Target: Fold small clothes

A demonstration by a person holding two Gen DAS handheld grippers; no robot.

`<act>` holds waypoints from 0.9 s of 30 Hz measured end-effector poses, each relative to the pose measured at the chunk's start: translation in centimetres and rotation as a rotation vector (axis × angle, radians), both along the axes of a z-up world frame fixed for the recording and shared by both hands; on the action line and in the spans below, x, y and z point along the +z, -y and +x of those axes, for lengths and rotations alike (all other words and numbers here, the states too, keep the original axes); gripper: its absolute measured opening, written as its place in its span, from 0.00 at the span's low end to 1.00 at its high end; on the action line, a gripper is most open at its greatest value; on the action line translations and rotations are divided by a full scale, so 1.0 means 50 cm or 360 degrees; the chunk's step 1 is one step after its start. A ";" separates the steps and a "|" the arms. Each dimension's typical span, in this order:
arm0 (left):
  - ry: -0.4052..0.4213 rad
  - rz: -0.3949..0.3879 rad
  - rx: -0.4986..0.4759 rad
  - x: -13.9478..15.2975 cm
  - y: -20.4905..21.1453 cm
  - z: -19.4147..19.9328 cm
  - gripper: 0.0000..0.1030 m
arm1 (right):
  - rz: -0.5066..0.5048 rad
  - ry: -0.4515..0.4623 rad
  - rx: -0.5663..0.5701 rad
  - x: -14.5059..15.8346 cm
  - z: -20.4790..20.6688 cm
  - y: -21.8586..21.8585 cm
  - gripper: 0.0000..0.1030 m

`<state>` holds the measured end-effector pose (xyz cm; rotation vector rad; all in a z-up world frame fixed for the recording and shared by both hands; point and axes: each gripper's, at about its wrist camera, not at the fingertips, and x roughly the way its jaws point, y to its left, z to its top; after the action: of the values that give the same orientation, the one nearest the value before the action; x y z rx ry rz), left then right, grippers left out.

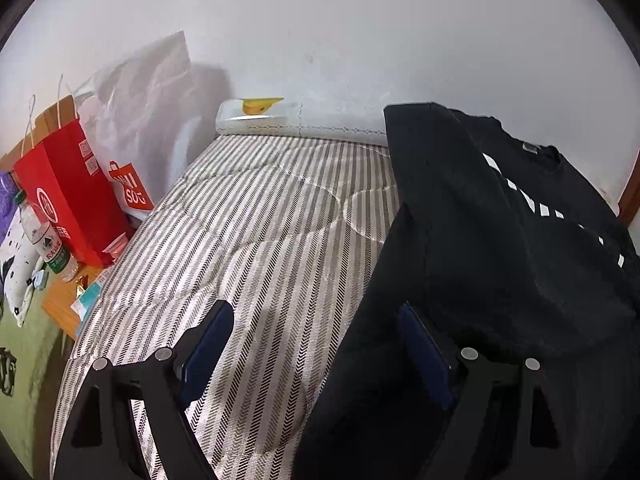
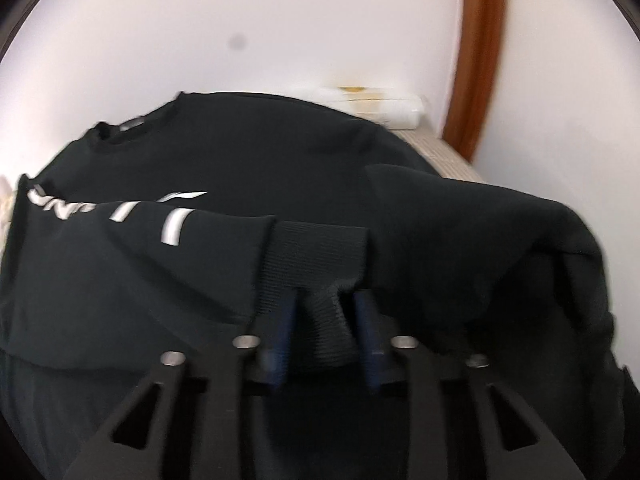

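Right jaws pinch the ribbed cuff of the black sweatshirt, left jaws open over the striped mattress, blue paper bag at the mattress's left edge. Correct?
Wrong on one point: the paper bag is red, not blue, as the left wrist view shows. The rest holds: the right gripper has the ribbed cuff of the black sweatshirt between its jaws, and the left gripper is open over the striped mattress.

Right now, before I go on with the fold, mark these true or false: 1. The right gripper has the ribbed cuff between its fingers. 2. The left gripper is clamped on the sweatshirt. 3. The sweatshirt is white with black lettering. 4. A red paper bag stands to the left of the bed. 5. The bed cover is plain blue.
1. True: the right gripper pinches the ribbed cuff.
2. False: the left gripper is wide open, empty.
3. False: the sweatshirt is black with white lettering.
4. True: red paper bag.
5. False: the bed cover is striped grey and white.
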<state>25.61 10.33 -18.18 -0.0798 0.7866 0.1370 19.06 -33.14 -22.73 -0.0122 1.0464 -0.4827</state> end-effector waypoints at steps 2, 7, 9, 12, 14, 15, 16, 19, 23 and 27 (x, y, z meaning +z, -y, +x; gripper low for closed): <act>0.0021 -0.0007 0.0011 0.003 -0.004 -0.003 0.81 | 0.0007 -0.0001 -0.0039 0.000 -0.005 0.011 0.14; -0.0001 0.0018 0.0005 -0.001 0.003 0.001 0.81 | -0.0012 -0.0002 -0.0030 -0.002 -0.006 0.011 0.14; 0.0002 0.0022 0.0009 -0.001 0.004 0.000 0.81 | -0.0007 0.0012 -0.0020 0.000 -0.005 0.011 0.15; 0.0006 0.0032 0.0007 -0.001 0.008 -0.002 0.81 | 0.0036 0.0057 -0.0018 0.013 -0.020 0.012 0.23; 0.0005 0.0038 0.0001 0.000 0.008 -0.002 0.81 | 0.0057 0.0083 -0.0019 0.020 -0.032 0.014 0.35; 0.0003 0.0043 -0.0001 0.000 0.008 -0.002 0.81 | 0.0062 0.0106 -0.0009 0.026 -0.036 0.012 0.35; 0.0001 0.0046 -0.0002 0.000 0.009 -0.002 0.81 | 0.0061 0.0131 0.0010 0.034 -0.040 0.007 0.35; 0.0000 0.0046 -0.0005 0.000 0.010 -0.001 0.81 | 0.0065 0.0204 0.0068 0.074 -0.051 -0.016 0.36; -0.0005 0.0028 -0.0003 -0.001 0.008 0.000 0.81 | 0.0011 0.0285 0.0090 0.162 -0.093 -0.032 0.43; -0.0002 0.0044 -0.0005 0.000 0.013 -0.001 0.81 | -0.0329 0.0268 0.0003 0.228 -0.167 -0.009 0.49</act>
<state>25.57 9.68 -18.16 -0.0523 0.7856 0.1451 10.69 -32.68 -11.31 -0.1534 0.8283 -0.5783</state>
